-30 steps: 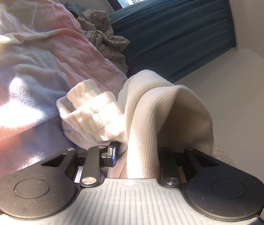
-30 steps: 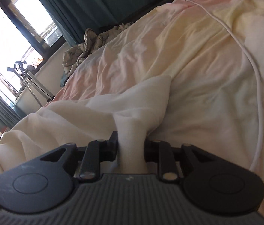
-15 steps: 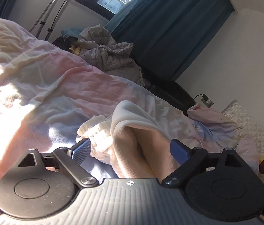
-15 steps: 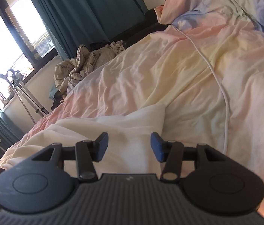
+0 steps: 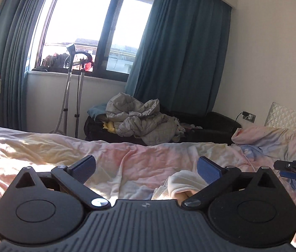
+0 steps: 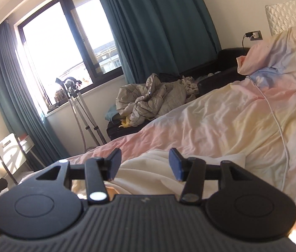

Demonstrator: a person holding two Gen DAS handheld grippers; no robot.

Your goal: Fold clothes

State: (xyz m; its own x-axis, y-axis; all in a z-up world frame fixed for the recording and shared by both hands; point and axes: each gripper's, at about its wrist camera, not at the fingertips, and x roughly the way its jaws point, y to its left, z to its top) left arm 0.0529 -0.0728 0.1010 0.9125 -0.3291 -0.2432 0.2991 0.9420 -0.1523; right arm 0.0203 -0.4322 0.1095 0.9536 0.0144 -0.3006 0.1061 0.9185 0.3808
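Cream garment [image 6: 181, 174] lies released on the near part of the bed [image 6: 221, 130]. Left gripper [image 5: 145, 166] has just opened wide, right gripper [image 6: 144, 163] half open, both empty. Folding seems unfinished.

The cream garment [image 6: 154, 168] is soft ribbed knit cloth. Beneath it the bed [image 5: 42, 153] wears matt, creased pastel cotton. The left tongs [image 5: 145, 169] and right tongs [image 6: 144, 163] are matt black plastic with blue rubbery pads [image 5: 207, 169] and shiny metal pivots. At twelve o'clock lies a puffy quilted jacket [image 5: 139, 121], slightly sheeny.
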